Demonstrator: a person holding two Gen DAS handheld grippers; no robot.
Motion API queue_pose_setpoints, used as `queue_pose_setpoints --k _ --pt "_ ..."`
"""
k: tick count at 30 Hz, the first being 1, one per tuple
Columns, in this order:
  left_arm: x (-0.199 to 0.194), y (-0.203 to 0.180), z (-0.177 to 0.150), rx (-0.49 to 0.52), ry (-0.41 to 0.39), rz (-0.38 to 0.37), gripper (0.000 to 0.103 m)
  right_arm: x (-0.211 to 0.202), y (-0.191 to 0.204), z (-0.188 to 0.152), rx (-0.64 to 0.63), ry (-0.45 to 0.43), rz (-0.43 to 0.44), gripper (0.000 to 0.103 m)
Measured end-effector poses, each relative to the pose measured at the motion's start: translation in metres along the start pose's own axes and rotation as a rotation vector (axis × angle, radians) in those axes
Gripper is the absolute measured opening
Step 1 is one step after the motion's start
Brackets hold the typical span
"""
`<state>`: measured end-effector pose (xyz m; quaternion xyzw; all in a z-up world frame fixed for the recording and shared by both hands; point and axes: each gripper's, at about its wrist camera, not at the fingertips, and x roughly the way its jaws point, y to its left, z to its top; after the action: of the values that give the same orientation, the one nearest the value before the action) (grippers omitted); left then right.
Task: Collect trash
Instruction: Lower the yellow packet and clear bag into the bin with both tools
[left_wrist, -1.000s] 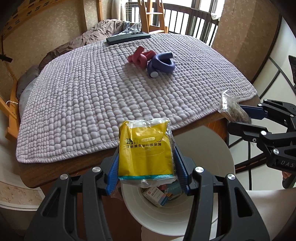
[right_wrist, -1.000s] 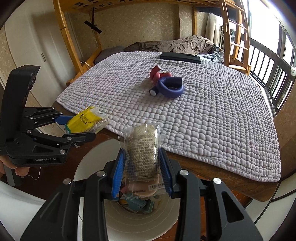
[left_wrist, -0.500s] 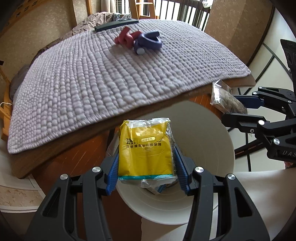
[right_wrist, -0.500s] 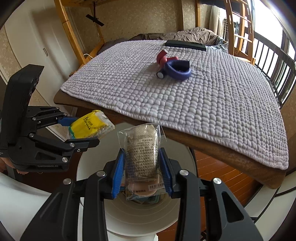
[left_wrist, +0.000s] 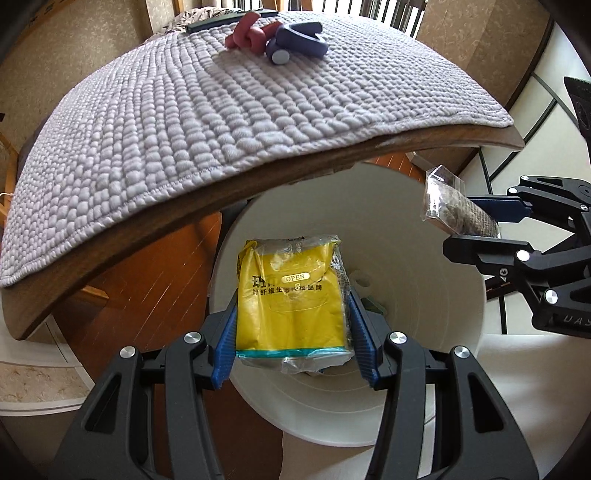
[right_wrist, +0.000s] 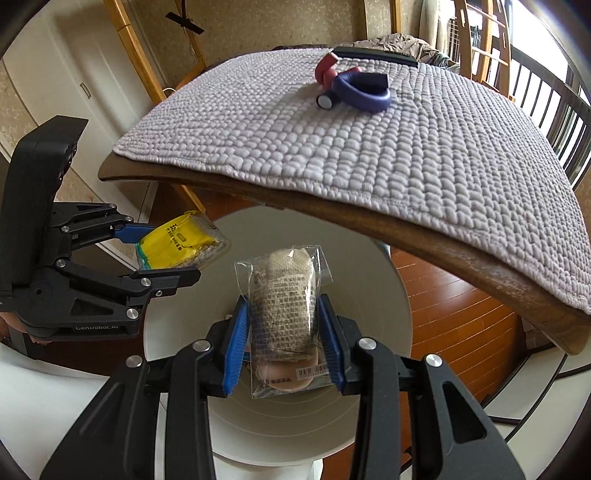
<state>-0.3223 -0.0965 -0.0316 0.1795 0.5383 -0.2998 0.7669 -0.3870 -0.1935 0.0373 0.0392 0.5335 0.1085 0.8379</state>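
Note:
My left gripper (left_wrist: 293, 325) is shut on a yellow plastic packet (left_wrist: 291, 299) with printed text, held over the mouth of a white trash bin (left_wrist: 424, 266). My right gripper (right_wrist: 283, 332) is shut on a clear bag with a beige woven pad (right_wrist: 282, 314) inside, also over the white trash bin (right_wrist: 369, 280). Each gripper shows in the other's view: the right gripper (left_wrist: 480, 229) at the right with its clear bag (left_wrist: 450, 210), the left gripper (right_wrist: 147, 251) at the left with its yellow packet (right_wrist: 177, 242). Most of the bin's contents are hidden behind the packets.
A bed with a grey knitted blanket (left_wrist: 221, 110) on a wooden frame (right_wrist: 406, 229) overhangs the bin's far side. On the blanket lie a red and a purple foam toy (left_wrist: 291, 37) and a dark flat bar (right_wrist: 376, 55). Wooden floor (right_wrist: 450, 302) surrounds the bin.
Both grippers have sunk and tipped further downward over the bin, each still holding its packet. The bin fills more of both views and the bed edge has risen in the frames.

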Motion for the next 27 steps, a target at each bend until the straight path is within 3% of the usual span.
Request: queue_pose_setpoints --k 27 --pt "0.069 -0.016 -0.021 0.008 0.059 0.033 0.054 0.039 -0.003 -0.009 0.008 0.069 -0.032 0.037"
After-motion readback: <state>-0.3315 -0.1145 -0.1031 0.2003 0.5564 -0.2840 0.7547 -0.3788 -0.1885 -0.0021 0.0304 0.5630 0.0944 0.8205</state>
